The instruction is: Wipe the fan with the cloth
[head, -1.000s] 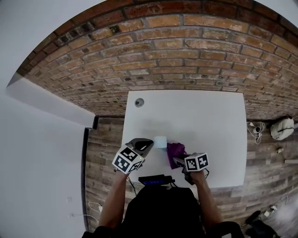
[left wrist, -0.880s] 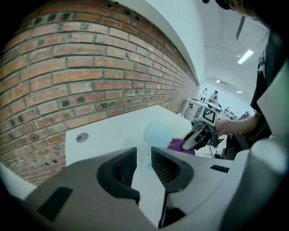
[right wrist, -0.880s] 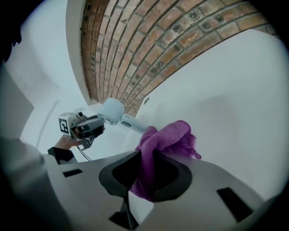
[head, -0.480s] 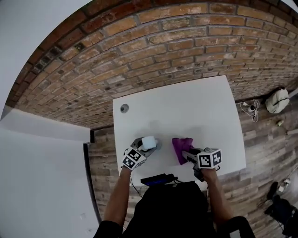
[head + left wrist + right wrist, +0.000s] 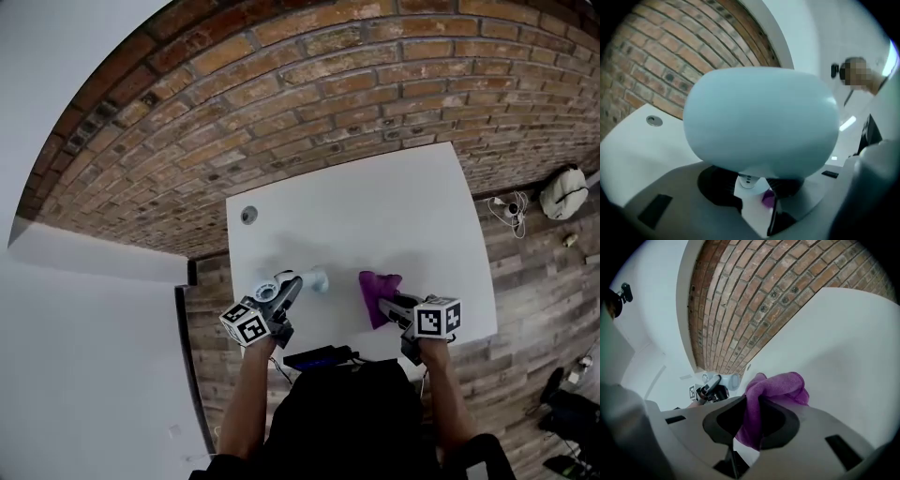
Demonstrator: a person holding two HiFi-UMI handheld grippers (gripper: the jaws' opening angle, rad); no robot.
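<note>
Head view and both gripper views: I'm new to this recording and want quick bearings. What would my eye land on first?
The purple cloth, clamped in the right gripper near the front edge of the white table. Then the pale blue fan, its neck between the jaws of the left gripper, which have just been closing. Behind runs a red brick wall.

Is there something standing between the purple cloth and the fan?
Nothing visible does. Only a bare strip of table separates the cloth from the fan.
</note>
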